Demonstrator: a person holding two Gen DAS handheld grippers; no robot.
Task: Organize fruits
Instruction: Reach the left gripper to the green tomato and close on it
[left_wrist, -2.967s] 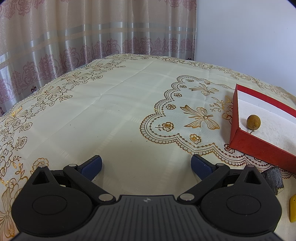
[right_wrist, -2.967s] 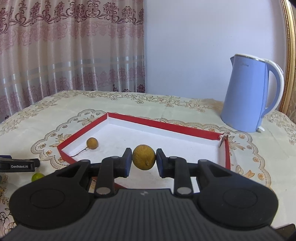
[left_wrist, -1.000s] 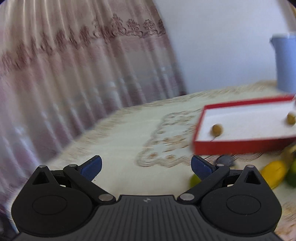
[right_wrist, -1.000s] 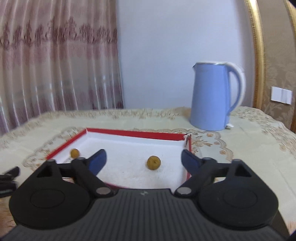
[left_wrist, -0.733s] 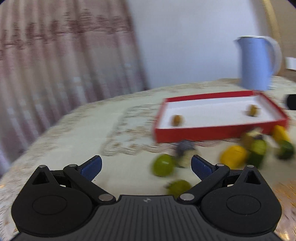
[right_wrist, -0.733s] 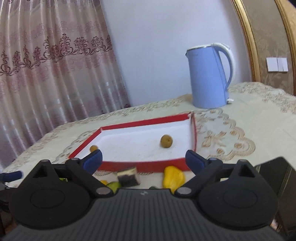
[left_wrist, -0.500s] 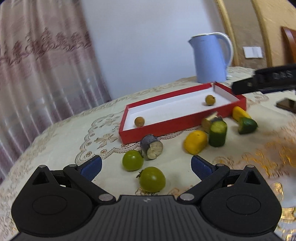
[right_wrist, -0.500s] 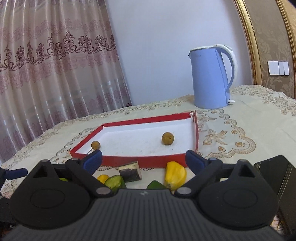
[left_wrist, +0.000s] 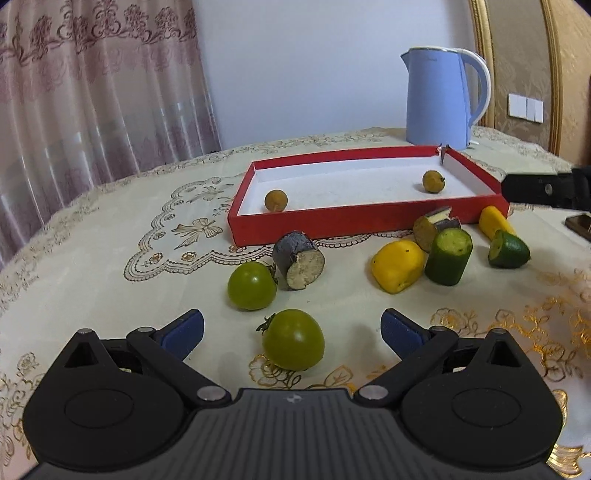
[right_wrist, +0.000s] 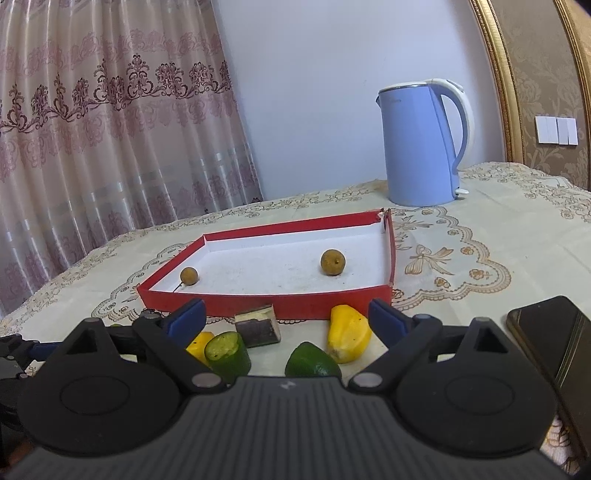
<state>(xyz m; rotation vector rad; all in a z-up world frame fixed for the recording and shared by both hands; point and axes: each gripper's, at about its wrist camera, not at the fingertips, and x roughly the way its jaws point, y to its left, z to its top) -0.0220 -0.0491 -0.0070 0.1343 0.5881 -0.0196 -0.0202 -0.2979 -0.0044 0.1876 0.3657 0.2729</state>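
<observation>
A red tray (left_wrist: 332, 218) with a white floor is seen lying on a cream tablecloth (left_wrist: 110, 258) patterned in gold, and two small brown round fruits are held in it: one (left_wrist: 276, 200) close to the near left wall, the other (left_wrist: 433, 181) toward the far right corner. Beyond the tray's far right corner a blue kettle (left_wrist: 439, 99) is stood upright.

The rest of the produce is scattered on the cloth in front of the tray's near wall. In the left wrist view, two green tomatoes are found nearest the camera — one (left_wrist: 293, 339) lying between the spread fingers of the left gripper (left_wrist: 291, 328), the other (left_wrist: 252, 285) a little farther and to the left. Just beside that second tomato a dark cut piece (left_wrist: 300, 260) with a pale face is laid on its side. To the right, a yellow piece (left_wrist: 397, 266) is set touching an upright green cucumber chunk (left_wrist: 448, 256), with a brown cut piece (left_wrist: 430, 225) behind them against the tray wall. Farther right, a second yellow piece (left_wrist: 493, 221) and a green wedge (left_wrist: 508, 249) are placed close together.

The left gripper's jaws are held wide apart; the near tomato is framed by them but is not touched by either pad. The right gripper (right_wrist: 286, 319) is likewise spread wide with nothing gripped — the cucumber chunk, green wedge and yellow pieces are only seen beyond and below its fingers. A dark phone (right_wrist: 554, 339) is laid flat at the right.
</observation>
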